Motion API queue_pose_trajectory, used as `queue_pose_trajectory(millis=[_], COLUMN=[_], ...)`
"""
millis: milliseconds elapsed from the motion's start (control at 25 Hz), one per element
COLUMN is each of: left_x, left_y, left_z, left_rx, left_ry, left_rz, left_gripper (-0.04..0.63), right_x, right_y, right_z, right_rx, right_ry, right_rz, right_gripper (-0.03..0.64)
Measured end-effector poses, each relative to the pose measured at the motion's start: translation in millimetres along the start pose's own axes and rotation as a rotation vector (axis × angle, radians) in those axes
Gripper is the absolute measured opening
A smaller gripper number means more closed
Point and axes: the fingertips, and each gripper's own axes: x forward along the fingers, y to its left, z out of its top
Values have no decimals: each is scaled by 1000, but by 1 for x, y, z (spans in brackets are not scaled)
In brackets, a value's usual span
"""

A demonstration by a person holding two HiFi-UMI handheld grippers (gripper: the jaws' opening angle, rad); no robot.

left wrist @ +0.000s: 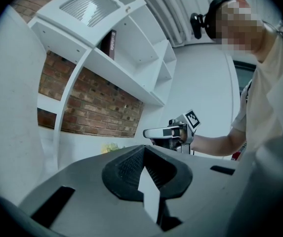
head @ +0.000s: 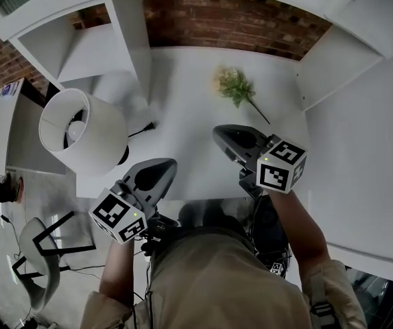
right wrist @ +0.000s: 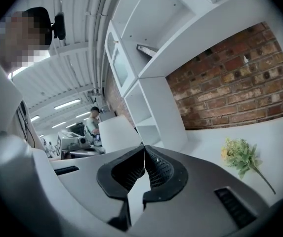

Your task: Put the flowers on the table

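A small bunch of yellow-green flowers with a dark stem lies flat on the white table, toward the back right. The right gripper view shows the flowers ahead on the right. My right gripper hovers above the table's front part, short of the flowers, jaws shut and empty. My left gripper is held near the front edge, jaws shut with nothing between them. In the left gripper view the flowers show as a small pale patch, with the right gripper beyond.
A white lamp shade stands at the table's left front, its black cord running across the top. White shelving flanks the table on both sides against a brick wall. A chair stands on the floor at lower left.
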Motion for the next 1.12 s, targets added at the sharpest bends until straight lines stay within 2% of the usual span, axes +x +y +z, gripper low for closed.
queue_pose_trajectory(millis=[360, 680, 840, 1000, 1120], left_x=[-21, -30, -34, -39, -43], left_y=[-9, -21, -21, -21, -21], left_z=[3, 2, 1, 2, 0], left_rx=[10, 18, 35, 32, 20], left_ry=[-24, -18, -10, -22, -29], left_rz=[10, -24, -3, -3, 3], left_gripper=[9, 9, 9, 9, 9], right_x=[-15, -27, -31, -32, -32], right_y=[27, 51, 63, 71, 75], right_z=[-5, -12, -17, -29, -33], right_rx=[20, 38, 81, 157, 176], right_ry=[-18, -39, -47, -43, -36], right_rz=[12, 13, 27, 49, 56], right_gripper=[23, 23, 23, 23, 23])
